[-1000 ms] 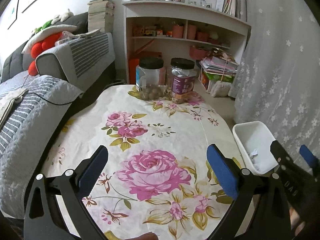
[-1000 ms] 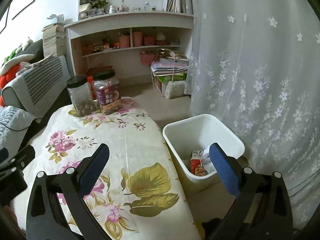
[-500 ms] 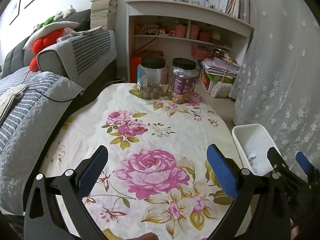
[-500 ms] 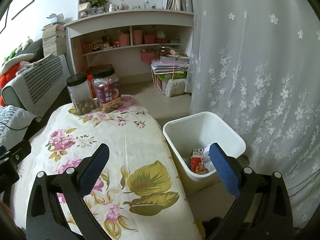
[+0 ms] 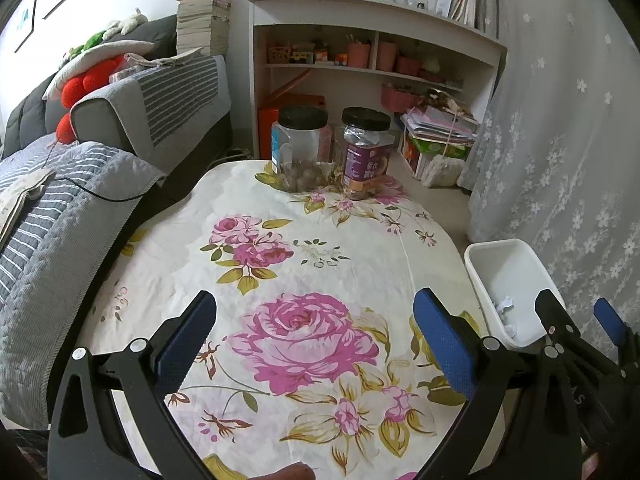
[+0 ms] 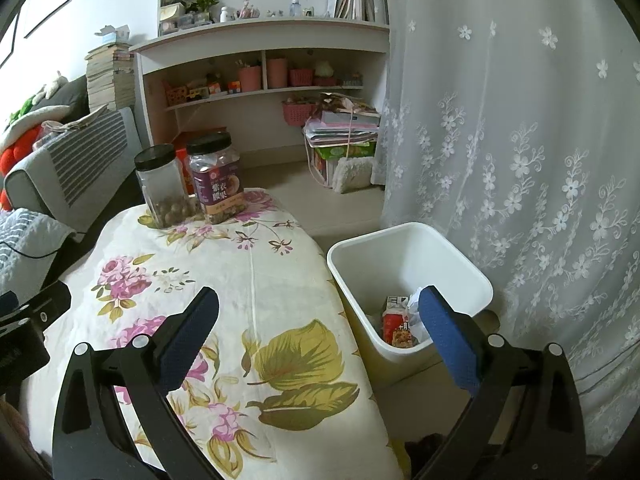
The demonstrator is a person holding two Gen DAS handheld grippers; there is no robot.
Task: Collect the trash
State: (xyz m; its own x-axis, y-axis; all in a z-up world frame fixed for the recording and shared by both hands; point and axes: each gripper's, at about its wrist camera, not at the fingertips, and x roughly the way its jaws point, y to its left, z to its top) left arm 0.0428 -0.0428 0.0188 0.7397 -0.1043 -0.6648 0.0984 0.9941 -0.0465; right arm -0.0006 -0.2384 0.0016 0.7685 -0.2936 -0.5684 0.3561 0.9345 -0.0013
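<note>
1. At the left edge of the left wrist view a grey striped sofa [image 5: 60,208] runs up the frame, a red plush toy [image 5: 86,82] resting on its back in the upper left.
2. In the lower middle, the left claw [image 5: 314,330] hangs over the flower-print table [image 5: 304,264] with its blue pads spread wide and nothing between them.
3. Two black-lidded jars stand side by side at the table's far end, in the upper middle: a clear jar [image 5: 301,148] with brown nuts at its bottom and, just to its right, a purple-labelled jar [image 5: 366,148].
4. Behind them a white shelf unit [image 5: 372,52] fills the top centre.
5. The white trash bin [image 6: 408,280] stands on the floor just beside the table's right edge, right of centre in the right wrist view; a red packet [image 6: 396,326] and crumpled white paper lie inside it.
6. The right claw [image 6: 318,330] is also wide open and empty, its left pad over the tablecloth and its right pad in front of the bin's opening.
7. A white lace curtain [image 6: 520,140] covers the right side.
</note>
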